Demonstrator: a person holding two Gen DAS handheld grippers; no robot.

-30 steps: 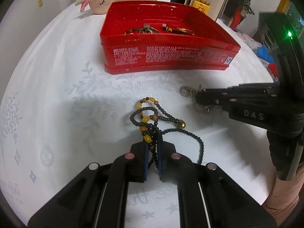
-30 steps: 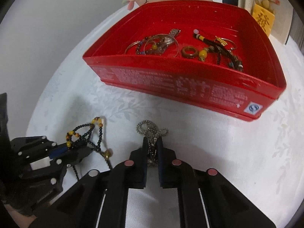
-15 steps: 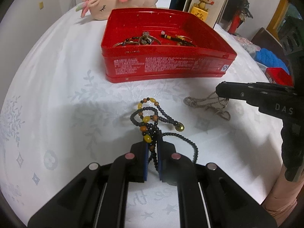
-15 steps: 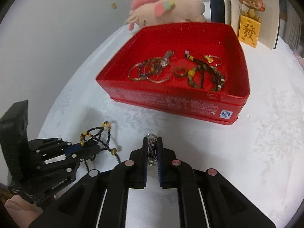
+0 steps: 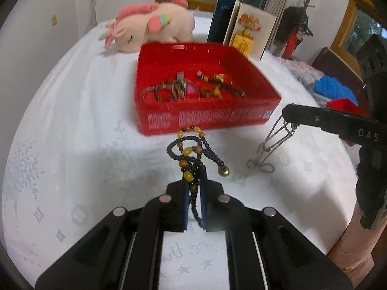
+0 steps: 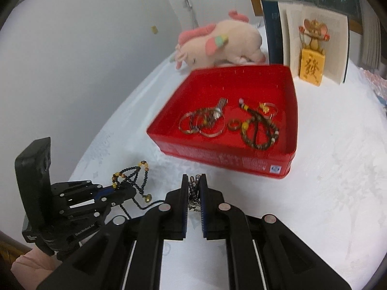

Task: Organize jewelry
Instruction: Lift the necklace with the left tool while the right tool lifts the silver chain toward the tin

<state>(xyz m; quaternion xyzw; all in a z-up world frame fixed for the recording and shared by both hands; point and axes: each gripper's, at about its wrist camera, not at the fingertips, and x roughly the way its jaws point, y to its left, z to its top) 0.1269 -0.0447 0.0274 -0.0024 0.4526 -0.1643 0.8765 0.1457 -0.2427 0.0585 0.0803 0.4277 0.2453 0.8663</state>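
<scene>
Left gripper (image 5: pixel 193 176) is clenching the black beaded necklace (image 5: pixel 193 149) between its pads, strand dangling just in front of the red tin (image 5: pixel 205 118). Right gripper (image 6: pixel 194 183) is clenching the silver chain (image 5: pixel 273 142), which is hanging right of the tin. Bracelets and rings (image 6: pixel 229 123) are lying inside the tin.

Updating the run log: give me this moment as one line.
left gripper: shut on beaded necklace | right gripper: shut on silver chain | red box: holds jewelry | phase: carrying toward box
</scene>
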